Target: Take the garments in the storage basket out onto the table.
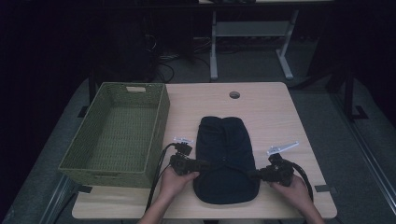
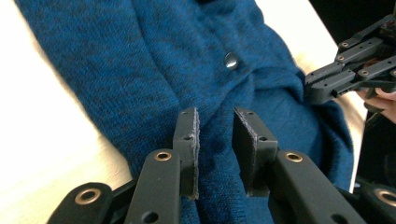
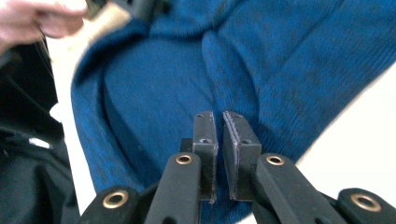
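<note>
Folded blue cardigan (image 1: 226, 156) not yet in the basket (image 1: 98, 158) at nine o'clock; left gripper (image 2: 215, 122) open, right gripper (image 3: 219, 122) seemingly pinching fabric.

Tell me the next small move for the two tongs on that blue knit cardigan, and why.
Probably close the left tongs on the folded blue knit cardigan: their jaws straddle its edge with a gap, while the right tongs look nearly closed at the opposite edge.
</note>
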Available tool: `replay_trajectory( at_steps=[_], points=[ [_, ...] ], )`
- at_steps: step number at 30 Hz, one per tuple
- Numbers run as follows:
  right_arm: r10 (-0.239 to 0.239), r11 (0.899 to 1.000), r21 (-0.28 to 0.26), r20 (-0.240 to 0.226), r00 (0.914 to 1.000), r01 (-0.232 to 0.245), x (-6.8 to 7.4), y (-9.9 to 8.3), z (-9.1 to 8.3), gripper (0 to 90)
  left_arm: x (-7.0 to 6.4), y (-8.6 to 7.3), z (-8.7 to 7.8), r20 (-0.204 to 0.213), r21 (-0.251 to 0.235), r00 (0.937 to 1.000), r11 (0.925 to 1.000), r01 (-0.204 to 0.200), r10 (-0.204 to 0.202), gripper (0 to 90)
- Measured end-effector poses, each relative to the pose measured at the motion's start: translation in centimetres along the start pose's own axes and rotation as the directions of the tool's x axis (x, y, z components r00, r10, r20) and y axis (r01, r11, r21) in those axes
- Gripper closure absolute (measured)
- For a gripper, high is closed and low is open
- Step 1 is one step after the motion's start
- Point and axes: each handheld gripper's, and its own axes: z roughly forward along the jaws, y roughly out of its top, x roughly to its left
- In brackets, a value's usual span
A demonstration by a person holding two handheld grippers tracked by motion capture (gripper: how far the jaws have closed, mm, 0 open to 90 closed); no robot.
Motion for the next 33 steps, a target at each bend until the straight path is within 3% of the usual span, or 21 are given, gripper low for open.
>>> replay_trajectory(
  at_steps=[1, 6, 10, 14, 23, 24, 27, 33],
  points=[
    [0.012, 0.998, -0.054, -0.001, 0.9999, -0.012, -0.1, 0.3, -0.4, 84.2, -0.1, 0.3, -0.2, 0.005, -0.029, 1.0, 0.9996, -0.003, 0.003, 72.1],
    [0.036, 0.997, -0.072, 0.004, 0.9993, -0.036, -0.5, 1.6, 0.1, 85.3, -0.4, 1.3, 0.2, 0.008, -0.034, 0.9999, 0.9993, -0.014, 0.014, 73.9],
    [0.05, 0.998, -0.027, 0.006, 0.9987, -0.05, -0.9, 2.0, 1.2, 85.3, -0.4, 0.9, 1.3, -0.015, 0.015, 0.9997, 0.9997, -0.018, 0.018, 73.8],
    [0.044, 0.999, 0.01, -0.001, 0.999, -0.044, -0.6, 1.4, 1.9, 86.2, 0.0, 0.0, 1.5, -0.008, 0.011, 1.0, 0.9999, 0.004, -0.004, 74.3],
    [0.032, 0.999, 0.005, -0.042, 0.9986, -0.032, 0.1, 0.6, 1.7, 82.6, -0.6, -0.8, 0.6, 0.005, 0.001, 0.9998, 0.9998, -0.018, 0.018, 74.2],
    [0.027, 0.999, -0.036, -0.055, 0.9981, -0.029, 0.5, 0.5, 1.0, 82.9, -1.0, -0.8, 0.3, 0.02, -0.009, 0.9993, 0.9995, -0.031, 0.031, 75.8],
    [0.023, 0.998, -0.061, -0.056, 0.9982, -0.026, 0.9, 0.2, 0.2, 83.0, -1.5, -1.0, 0.1, 0.029, 0.004, 0.9979, 0.9983, -0.057, 0.057, 78.3],
    [0.042, 0.999, -0.014, -0.035, 0.9985, -0.042, 0.7, -1.0, 0.6, 84.0, -1.3, -1.7, 0.3, 0.019, 0.033, 0.998, 0.9976, -0.061, 0.061, 77.9]
  ],
)
